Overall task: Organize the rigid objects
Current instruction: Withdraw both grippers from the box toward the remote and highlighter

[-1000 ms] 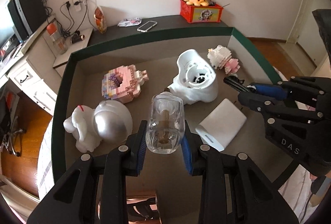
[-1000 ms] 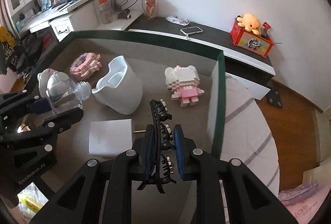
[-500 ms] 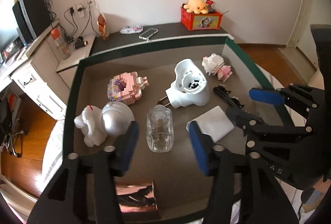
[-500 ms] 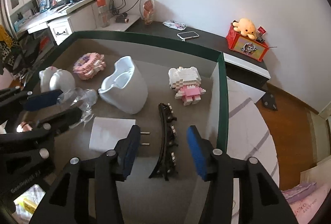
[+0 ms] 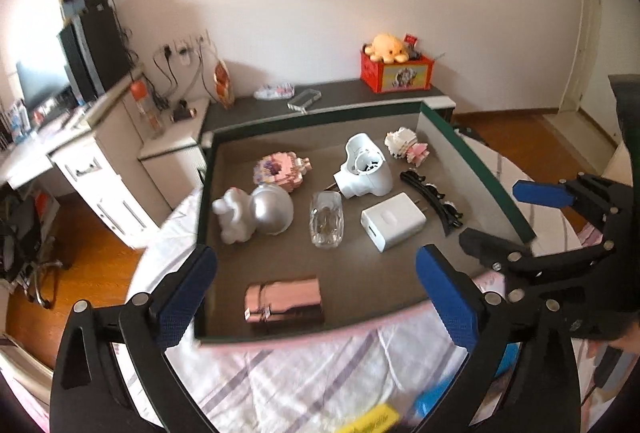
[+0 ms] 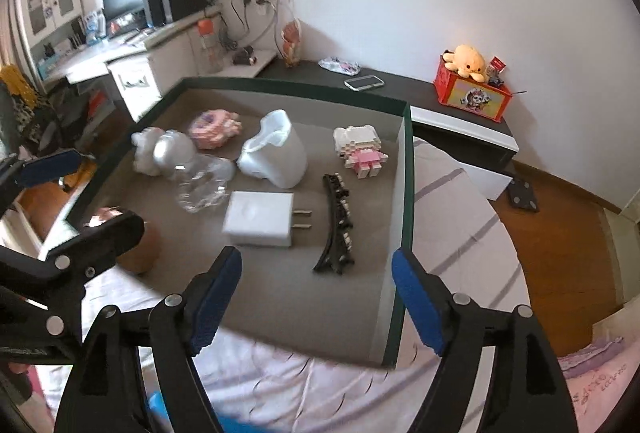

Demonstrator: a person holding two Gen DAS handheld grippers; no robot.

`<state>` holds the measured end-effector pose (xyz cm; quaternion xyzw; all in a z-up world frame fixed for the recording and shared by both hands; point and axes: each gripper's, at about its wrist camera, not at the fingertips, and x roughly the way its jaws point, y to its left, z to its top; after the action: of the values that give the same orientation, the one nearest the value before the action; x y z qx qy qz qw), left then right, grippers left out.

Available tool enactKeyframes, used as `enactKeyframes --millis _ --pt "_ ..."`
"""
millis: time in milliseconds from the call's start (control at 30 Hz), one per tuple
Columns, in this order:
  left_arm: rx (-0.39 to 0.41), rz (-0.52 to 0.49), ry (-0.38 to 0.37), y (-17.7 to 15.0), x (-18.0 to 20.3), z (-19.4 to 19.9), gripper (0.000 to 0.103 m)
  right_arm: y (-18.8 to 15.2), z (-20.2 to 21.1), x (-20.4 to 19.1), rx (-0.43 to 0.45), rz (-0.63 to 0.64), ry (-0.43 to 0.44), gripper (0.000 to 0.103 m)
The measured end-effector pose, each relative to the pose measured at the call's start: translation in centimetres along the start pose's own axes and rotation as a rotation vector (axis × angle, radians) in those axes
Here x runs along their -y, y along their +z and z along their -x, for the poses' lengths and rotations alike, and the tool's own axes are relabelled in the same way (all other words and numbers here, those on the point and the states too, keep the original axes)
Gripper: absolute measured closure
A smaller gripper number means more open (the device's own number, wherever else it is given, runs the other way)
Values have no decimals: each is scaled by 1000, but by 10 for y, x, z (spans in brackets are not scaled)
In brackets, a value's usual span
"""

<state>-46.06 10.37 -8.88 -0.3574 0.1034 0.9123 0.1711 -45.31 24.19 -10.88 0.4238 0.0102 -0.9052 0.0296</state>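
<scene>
Charger (image 6: 260, 219) lies between glass bottle (image 6: 202, 185) and hair clip (image 6: 337, 223).

No lettering reads clearly; pink cloth (image 6: 592, 385) right of the jaws bears writing, perhaps letters, too blurred.

A dark green-rimmed tray (image 5: 476, 157) with a grey-brown floor holds a white charger (image 5: 393, 221), a black hair clip (image 5: 430, 195), a clear glass bottle (image 5: 327, 219) and a shiny rose-gold box (image 5: 284, 299). The bedsheet (image 5: 304, 377) beneath is white with pale purple stripes. The fingers (image 5: 188, 291) carry blue pads on black frames.
</scene>
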Motion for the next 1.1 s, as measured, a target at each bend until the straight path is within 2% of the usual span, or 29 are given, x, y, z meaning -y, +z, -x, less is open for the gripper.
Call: enactKeyframes --millis 200,367,567,733,833,1100 --pt "94 11 34 -26 -1 55 1 -27 49 -8 89 3 23 23" --pt "145 37 43 -54 1 94 1 -56 87 -18 150 -3 43 23" --pt "199 26 62 -88 10 132 0 -90 122 -29 217 -8 26 22" --pt "181 46 84 -119 11 145 0 -122 131 -31 211 -26 20 22" --pt "160 61 65 -139 9 147 0 -139 132 -30 202 -46 10 22" --pt "141 73 48 -149 5 147 0 -163 128 -29 153 -57 -1 22"
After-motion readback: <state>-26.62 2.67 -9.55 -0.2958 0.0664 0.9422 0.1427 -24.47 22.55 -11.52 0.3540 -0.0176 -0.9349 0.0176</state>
